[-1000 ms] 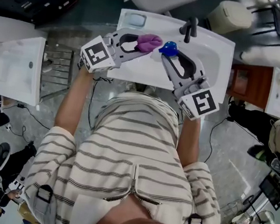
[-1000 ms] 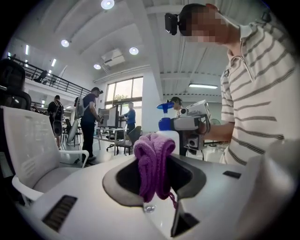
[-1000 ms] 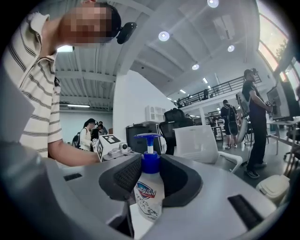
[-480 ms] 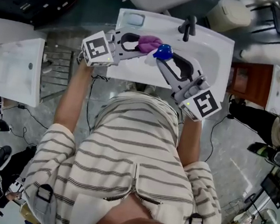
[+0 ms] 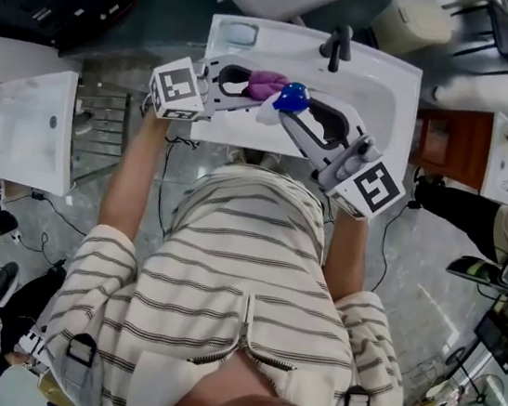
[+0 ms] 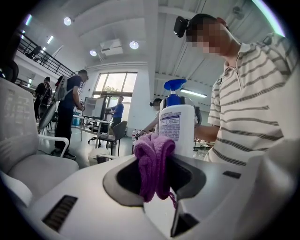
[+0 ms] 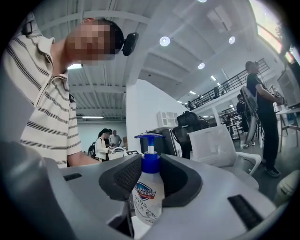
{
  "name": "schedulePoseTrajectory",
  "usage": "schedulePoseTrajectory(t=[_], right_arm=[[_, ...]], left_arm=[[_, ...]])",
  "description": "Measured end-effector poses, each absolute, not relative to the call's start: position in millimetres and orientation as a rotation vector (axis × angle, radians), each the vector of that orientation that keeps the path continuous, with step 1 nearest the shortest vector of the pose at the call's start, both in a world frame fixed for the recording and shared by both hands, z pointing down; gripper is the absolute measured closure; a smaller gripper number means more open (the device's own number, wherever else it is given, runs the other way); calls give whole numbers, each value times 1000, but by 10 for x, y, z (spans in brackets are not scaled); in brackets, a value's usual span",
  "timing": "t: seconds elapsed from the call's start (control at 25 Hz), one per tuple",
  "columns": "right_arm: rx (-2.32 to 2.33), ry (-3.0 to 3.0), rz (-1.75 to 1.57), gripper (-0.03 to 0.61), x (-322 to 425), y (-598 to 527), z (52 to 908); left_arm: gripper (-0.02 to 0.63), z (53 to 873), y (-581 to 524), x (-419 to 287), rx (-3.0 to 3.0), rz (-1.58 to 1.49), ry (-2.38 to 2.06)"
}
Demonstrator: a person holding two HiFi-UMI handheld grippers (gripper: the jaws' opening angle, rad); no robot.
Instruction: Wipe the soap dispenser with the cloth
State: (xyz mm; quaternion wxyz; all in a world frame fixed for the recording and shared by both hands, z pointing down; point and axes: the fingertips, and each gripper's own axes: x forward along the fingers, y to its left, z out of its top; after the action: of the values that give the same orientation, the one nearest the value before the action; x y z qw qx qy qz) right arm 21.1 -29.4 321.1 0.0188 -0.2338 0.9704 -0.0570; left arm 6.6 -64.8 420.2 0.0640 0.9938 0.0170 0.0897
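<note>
The left gripper (image 5: 253, 88) clamped the purple cloth (image 6: 153, 161). The right gripper (image 5: 295, 111) gripped the soap dispenser (image 7: 148, 190) over the washbasin (image 5: 383, 84). The dispenser's base was hidden, and cloth-to-bottle contact was unclear.

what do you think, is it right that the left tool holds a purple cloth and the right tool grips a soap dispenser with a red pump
Not quite: the pump is blue, not red. The right gripper view shows it on top of the soap dispenser that the right tool grips. The rest stands: the left tool holds a purple cloth.
</note>
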Motion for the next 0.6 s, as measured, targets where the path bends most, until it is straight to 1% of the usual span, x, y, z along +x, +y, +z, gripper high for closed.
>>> schedulePoseTrajectory(t=[0.6], right_arm=[[-762, 2992, -206, 446, 260, -381, 3230]], left_arm=[[483, 4269, -610, -138, 2968, 248, -83]])
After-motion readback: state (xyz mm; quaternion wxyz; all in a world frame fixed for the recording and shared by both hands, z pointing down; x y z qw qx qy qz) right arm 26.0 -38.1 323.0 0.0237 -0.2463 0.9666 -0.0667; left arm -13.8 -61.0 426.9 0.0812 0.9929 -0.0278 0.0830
